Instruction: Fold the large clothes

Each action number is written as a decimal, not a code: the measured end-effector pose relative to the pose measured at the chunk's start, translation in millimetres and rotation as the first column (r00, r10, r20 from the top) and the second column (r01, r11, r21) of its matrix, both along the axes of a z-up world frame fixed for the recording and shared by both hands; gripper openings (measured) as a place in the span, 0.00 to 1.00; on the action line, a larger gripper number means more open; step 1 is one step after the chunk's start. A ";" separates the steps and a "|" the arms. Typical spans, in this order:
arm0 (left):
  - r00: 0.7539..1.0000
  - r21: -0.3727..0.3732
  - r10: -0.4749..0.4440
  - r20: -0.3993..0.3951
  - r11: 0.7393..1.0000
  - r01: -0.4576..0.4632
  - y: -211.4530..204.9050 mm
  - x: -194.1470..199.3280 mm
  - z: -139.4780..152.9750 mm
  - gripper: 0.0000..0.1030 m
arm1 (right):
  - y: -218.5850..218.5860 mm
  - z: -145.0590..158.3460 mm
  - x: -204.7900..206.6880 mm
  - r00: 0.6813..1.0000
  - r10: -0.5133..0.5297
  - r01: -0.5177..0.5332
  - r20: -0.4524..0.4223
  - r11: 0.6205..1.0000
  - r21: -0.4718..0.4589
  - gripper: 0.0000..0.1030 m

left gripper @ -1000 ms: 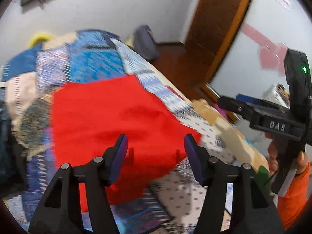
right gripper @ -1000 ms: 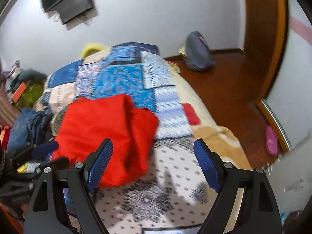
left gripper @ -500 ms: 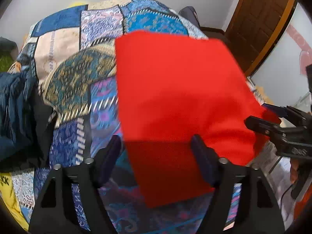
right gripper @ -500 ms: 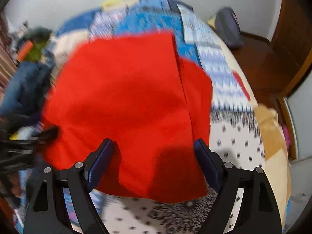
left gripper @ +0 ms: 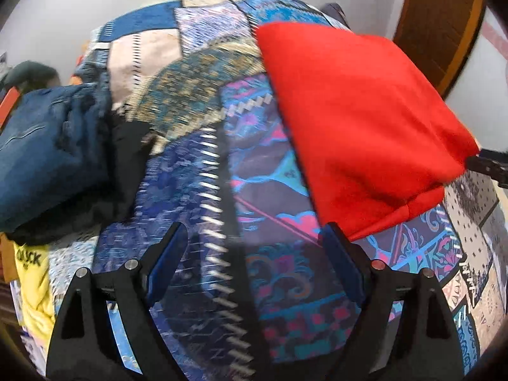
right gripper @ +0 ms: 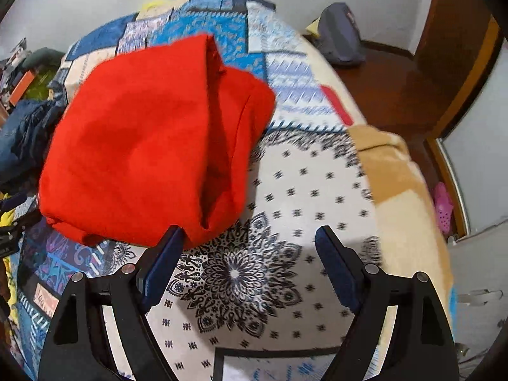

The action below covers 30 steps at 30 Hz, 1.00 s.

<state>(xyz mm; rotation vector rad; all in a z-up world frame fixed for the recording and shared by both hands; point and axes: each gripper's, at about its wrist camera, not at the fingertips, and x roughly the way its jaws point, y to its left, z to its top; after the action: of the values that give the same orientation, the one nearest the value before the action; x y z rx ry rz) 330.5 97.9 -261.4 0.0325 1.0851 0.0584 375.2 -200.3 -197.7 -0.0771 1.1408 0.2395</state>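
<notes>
A red garment [left gripper: 358,120] lies folded in a thick bundle on the patchwork quilt [left gripper: 197,171] of a bed. My left gripper [left gripper: 254,244] hovers over the quilt to the left of it, jaws opening, nothing between them; its right fingertip [left gripper: 333,238] is at the bundle's near corner. In the right wrist view the red garment [right gripper: 149,146] sits up and to the left. My right gripper [right gripper: 250,241] stands open over the white patterned patch [right gripper: 304,190], and its left fingertip [right gripper: 171,241] is by the bundle's front edge.
A heap of blue denim clothes [left gripper: 47,146] and a yellow garment [left gripper: 31,279] lie at the bed's left side. On the wooden floor to the right are a grey backpack [right gripper: 339,38] and a pink shoe [right gripper: 443,203]. A brown door [left gripper: 441,22] stands beyond.
The red garment, earlier spread in front of both grippers, now lies as a folded bundle. My left gripper swung left off it and its jaws widened. The right gripper sank toward the bed.
</notes>
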 end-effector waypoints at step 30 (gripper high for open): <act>0.996 -0.535 0.046 -0.070 0.841 -0.077 16.8 126.7 -4.8 0.84 | 0.5 -58.2 118.5 0.976 -0.014 0.107 -0.216 0.898 0.427 0.80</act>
<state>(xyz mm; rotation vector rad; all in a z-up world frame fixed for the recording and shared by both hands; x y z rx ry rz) 457.2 114.7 -266.2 -0.5139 1.1258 -0.1941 493.6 -199.8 -255.9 0.3914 1.2703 0.4515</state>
